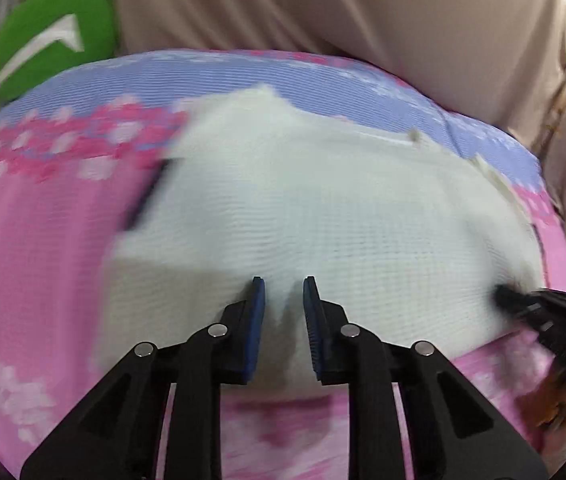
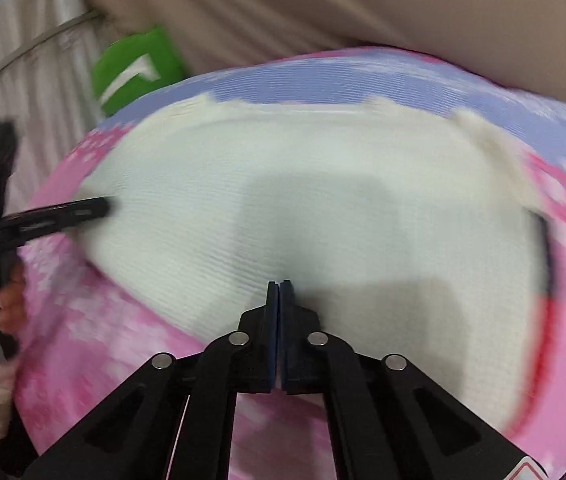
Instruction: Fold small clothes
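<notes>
A white ribbed garment (image 2: 323, 208) lies spread flat on the pink and blue flowered bedsheet (image 2: 83, 340), covering most of its middle. Its far edge reaches the sheet's blue band, where small corners stick up.

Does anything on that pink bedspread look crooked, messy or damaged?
Nothing looks damaged or spilled. The white garment lies mostly flat on the pink and blue bedspread, though its far right corner looks bunched up. Motion blur hides finer detail.

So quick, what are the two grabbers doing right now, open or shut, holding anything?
Left gripper: jaws a little apart over the white cloth, nothing gripped.
Right gripper: shut at the cloth's near edge; whether it pinches cloth cannot be told.
</notes>
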A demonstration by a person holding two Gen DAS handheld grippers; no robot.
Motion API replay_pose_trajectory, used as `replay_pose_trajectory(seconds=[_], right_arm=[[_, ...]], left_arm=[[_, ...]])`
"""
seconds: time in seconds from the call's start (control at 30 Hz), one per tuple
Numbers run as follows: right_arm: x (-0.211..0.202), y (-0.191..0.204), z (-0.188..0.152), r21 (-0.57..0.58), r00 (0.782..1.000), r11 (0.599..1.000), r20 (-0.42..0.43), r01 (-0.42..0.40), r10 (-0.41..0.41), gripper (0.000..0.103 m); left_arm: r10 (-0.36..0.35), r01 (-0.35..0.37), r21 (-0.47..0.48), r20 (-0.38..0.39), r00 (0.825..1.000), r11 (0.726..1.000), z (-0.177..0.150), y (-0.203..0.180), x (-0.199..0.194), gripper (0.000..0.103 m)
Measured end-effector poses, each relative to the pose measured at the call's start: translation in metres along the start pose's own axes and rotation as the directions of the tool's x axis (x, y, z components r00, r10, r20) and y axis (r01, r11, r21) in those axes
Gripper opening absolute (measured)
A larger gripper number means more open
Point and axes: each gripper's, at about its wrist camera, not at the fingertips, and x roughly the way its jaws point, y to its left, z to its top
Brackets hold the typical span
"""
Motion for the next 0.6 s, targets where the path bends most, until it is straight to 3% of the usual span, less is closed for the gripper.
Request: replay_pose_trajectory(seconds=[0.07,0.13,0.23,0.3,0.37,0.4,0.43,0.5,0.57,0.6], right_arm=[[-0.019,-0.055,-0.023,0.106,0.997,0.991,0.002,0.079,-0.080,0.000],[-0.041,-0.091,-0.043,0.227,0.999,0.973,0.029,0.032,-0.040,0.000],[-0.057,-0.087,-0.037,0.220,0.990,0.968,0.048,0.120,-0.134,0.000],[-0.066,-0.072,-0.018,0.190,0.987,0.976,0.100,0.105,-0.126,0.007],[-0.065,-0.060,0.017,0.158,0.982,0.984,0.159,0.082,-0.107,0.008],[-0.059,-0.058,0.039,0.146,0.978,0.986,0.178,0.082,-0.108,0.011],[-0.050,-0.055,0.057,0.142,0.976,0.986,0.182,0.090,-0.115,0.020],[-0.028,-0.060,0.087,0.146,0.970,0.981,0.189,0.128,-0.155,0.051],[-0.005,-0.075,0.111,0.170,0.961,0.967,0.169,0.191,-0.220,0.054],[0.012,-0.085,0.122,0.184,0.962,0.959,0.131,0.215,-0.241,0.054]], left_arm=[[0.028,-0.029,-0.038,-0.017,0.999,0.999,-0.012,0.024,-0.003,0.016],[-0.052,0.051,-0.088,-0.006,0.999,0.995,-0.026,0.048,-0.007,0.011],[-0.059,0.058,-0.123,-0.001,0.998,0.991,-0.020,0.045,-0.018,0.009],[-0.106,0.111,-0.106,0.053,0.993,0.988,-0.002,0.030,-0.028,0.010],[-0.116,0.124,-0.071,0.102,0.988,0.990,0.020,0.012,-0.036,0.011],[-0.122,0.129,-0.043,0.131,0.984,0.991,0.038,0.000,-0.036,0.014],[-0.117,0.122,-0.027,0.142,0.983,0.992,0.052,-0.010,-0.031,0.022],[-0.077,0.078,-0.003,0.150,0.986,0.997,0.083,-0.025,-0.012,0.038],[0.013,-0.012,-0.009,0.146,0.989,1.000,0.102,-0.026,0.010,0.056],[0.038,-0.035,-0.022,0.135,0.990,0.999,0.111,-0.023,0.022,0.060]])
